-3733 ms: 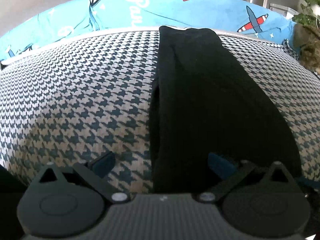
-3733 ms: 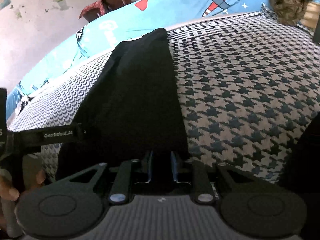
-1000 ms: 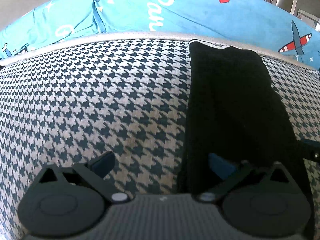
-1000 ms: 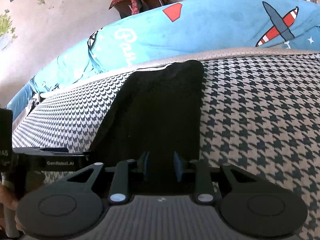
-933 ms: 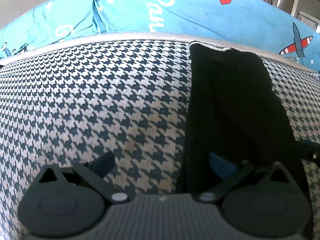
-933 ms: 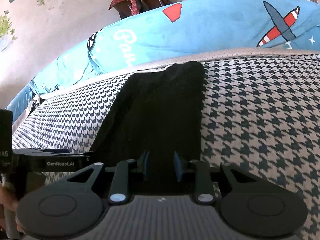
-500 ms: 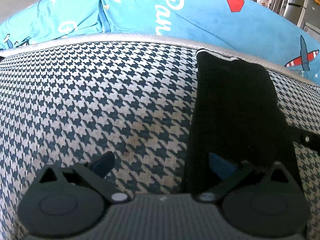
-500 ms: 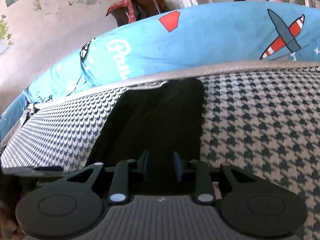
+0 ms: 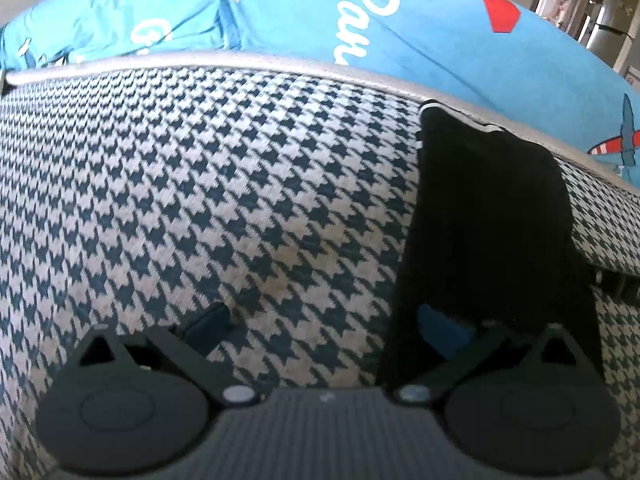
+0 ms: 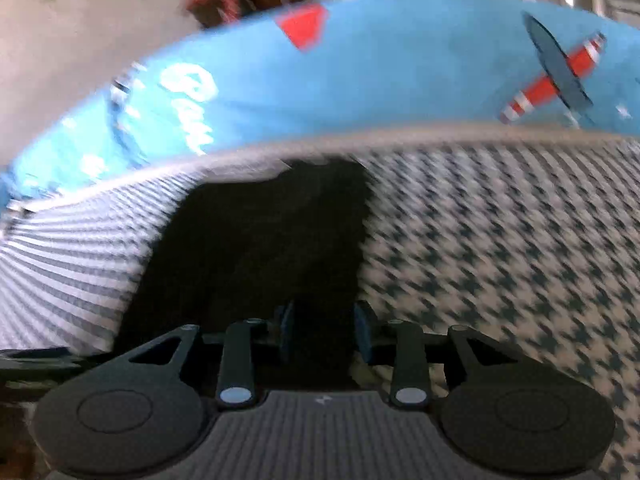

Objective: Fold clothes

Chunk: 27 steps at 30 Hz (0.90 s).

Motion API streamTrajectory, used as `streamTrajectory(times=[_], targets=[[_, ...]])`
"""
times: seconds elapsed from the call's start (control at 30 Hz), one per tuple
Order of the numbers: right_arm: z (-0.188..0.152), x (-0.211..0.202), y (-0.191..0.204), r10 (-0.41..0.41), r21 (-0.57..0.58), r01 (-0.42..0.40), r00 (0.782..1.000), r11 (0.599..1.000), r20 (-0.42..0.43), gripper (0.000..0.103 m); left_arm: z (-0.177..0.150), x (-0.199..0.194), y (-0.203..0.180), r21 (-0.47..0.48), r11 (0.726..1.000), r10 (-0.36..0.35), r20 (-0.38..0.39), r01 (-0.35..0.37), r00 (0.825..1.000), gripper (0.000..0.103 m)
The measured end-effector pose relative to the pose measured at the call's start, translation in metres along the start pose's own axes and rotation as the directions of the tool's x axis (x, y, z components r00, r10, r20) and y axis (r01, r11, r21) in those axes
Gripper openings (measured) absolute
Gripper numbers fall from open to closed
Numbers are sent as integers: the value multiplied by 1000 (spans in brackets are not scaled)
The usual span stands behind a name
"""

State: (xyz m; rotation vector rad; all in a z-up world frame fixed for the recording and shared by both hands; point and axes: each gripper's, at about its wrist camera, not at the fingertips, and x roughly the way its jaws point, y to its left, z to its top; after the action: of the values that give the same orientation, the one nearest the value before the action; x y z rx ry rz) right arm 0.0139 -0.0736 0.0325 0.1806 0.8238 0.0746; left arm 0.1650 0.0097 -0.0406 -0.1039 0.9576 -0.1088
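A black garment (image 9: 488, 220) lies as a long folded strip on the houndstooth cushion (image 9: 200, 200), its far end at the grey piping. My left gripper (image 9: 322, 324) is open. Its left finger is over bare cushion and its right finger (image 9: 436, 328) is over the strip's left edge. In the right wrist view, which is blurred by motion, the black garment (image 10: 272, 240) runs straight ahead. My right gripper (image 10: 324, 330) is shut on its near end, with dark cloth filling the narrow gap between the blue pads. The cloth under the gripper body is hidden.
A blue printed sheet (image 9: 360, 32) with white lettering and airplane pictures rises behind the cushion (image 10: 500, 260). It fills the back of the right wrist view too, as the sheet (image 10: 360, 80). Bare houndstooth fabric lies on both sides of the garment. Furniture shows beyond the sheet.
Both grippers have moved forward toward the cushion's far edge, so the black strip looks shorter ahead of them. The right gripper's pads stand slightly wider apart than 3.7 s ago.
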Motion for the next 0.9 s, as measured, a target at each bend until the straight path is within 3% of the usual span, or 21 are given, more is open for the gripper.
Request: streamTrajectory(times=[0.27,0.5,0.67,0.9], targets=[[0,-5,-14,52,45,-51,999,998,-14,32,-3,-1,2,4,1000,24,0,-25,1000,103],[9,-1,-27,66,120,-69,997,990,34,34,-5,-3,3,14,999,36,3,-36,999,103],[16,5,-39,91,169,-102,993,980,75,43,-6,-3,3,21,999,37,6,-37,999,103],[28,19,-52,148,181,-164,984,970,100,44,-6,-1,2,28,999,41,7,-42,999,103]])
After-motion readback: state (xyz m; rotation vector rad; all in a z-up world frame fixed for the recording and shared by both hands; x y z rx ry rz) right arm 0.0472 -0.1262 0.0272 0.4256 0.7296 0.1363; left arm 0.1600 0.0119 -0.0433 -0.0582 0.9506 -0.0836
